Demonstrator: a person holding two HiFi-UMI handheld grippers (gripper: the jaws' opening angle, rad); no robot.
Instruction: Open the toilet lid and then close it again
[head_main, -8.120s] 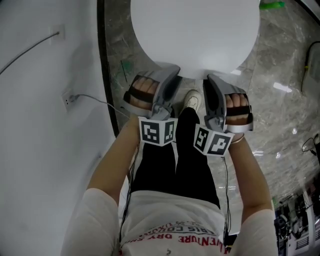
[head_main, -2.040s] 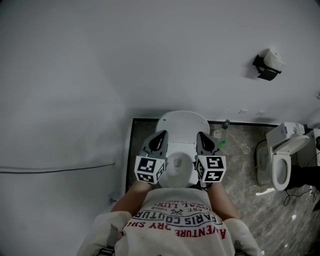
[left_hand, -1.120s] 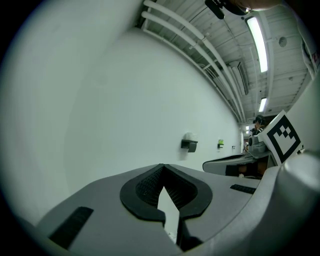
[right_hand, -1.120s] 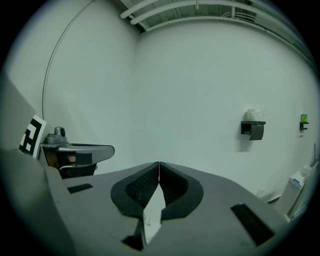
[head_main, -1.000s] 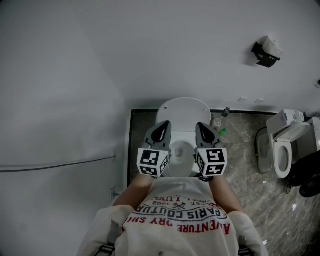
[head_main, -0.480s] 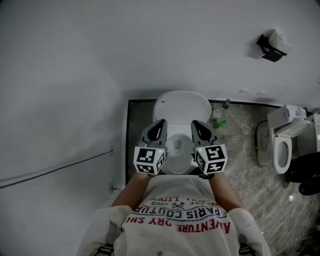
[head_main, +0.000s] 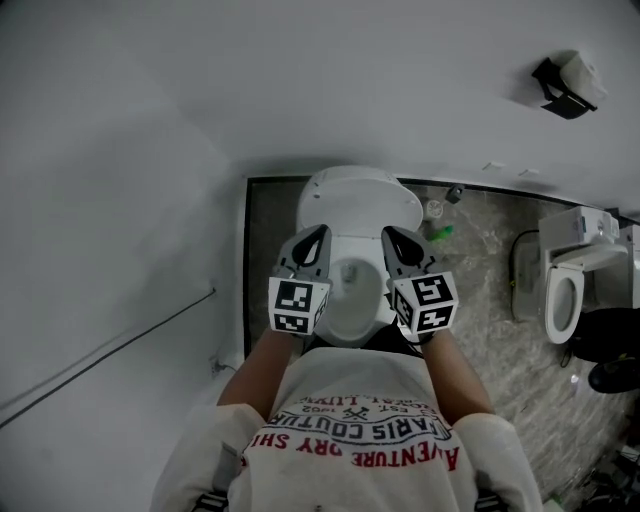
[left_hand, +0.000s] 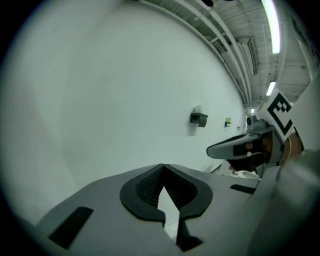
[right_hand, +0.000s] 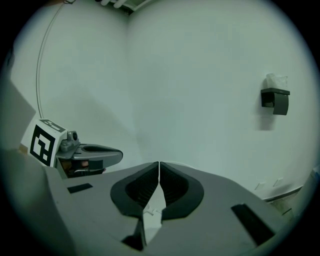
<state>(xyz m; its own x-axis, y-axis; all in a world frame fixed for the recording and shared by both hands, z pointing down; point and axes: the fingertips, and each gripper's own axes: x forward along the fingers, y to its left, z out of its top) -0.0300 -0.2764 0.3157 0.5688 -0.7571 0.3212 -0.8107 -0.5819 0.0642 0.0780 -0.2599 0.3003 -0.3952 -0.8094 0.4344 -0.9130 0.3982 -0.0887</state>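
Observation:
In the head view a white toilet (head_main: 352, 300) stands against the wall, below and between my two grippers. Its lid (head_main: 360, 195) appears raised and leaning back toward the wall, with the bowl showing beneath it. My left gripper (head_main: 317, 233) hangs over the bowl's left side and my right gripper (head_main: 391, 233) over its right side, both above it and touching nothing. In the left gripper view the left gripper (left_hand: 162, 165) has its jaws together with nothing between them. The right gripper (right_hand: 159, 163) in its own view is likewise shut and empty.
A dark strip (head_main: 245, 270) edges the marble floor (head_main: 490, 330) left of the toilet. A green bottle (head_main: 441, 232) lies at the wall. A second toilet (head_main: 565, 290) stands at right, a paper holder (head_main: 571, 84) hangs on the wall, and a cable (head_main: 110, 345) runs along the left wall.
Both grippers have sunk a little and stayed shut and side by side. The toilet has slid up in the head view. Long before, the view was close over a closed lid.

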